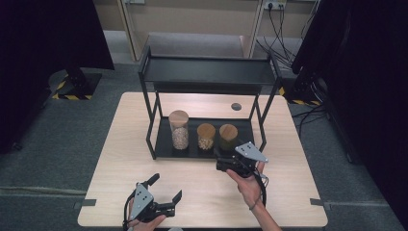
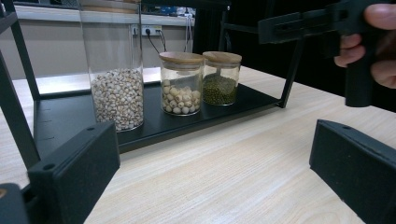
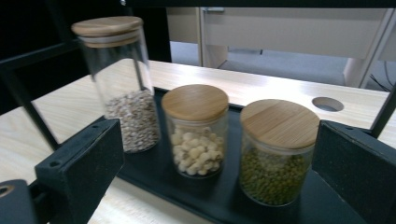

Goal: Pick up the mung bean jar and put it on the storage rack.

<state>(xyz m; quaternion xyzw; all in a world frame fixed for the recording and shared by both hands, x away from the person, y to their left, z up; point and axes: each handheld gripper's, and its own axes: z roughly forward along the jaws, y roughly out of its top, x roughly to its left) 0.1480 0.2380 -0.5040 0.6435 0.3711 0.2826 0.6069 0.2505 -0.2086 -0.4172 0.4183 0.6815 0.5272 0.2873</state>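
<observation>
Currently the right claw (image 1: 222, 161) hovers with jaws apart just before the green-bean jar (image 3: 275, 151) at the right end of the black rack's lower tray (image 1: 163, 144), beside the white-bean jar (image 3: 196, 133) and tall grain jar (image 3: 122, 84). Near the counter's (image 1: 288, 192) front edge, the left claw (image 1: 166, 190) gapes, holding nothing

Your right claw (image 1: 222, 162) is hovering just in front of the rack (image 1: 208, 72), jaws apart, pointing at the green jar (image 1: 228, 137). Your left claw (image 1: 166, 188) is resting open near the desk (image 1: 120, 159) front edge. The tall jar (image 1: 179, 130) and middle jar (image 1: 206, 136) are standing alongside on the lower shelf.
</observation>
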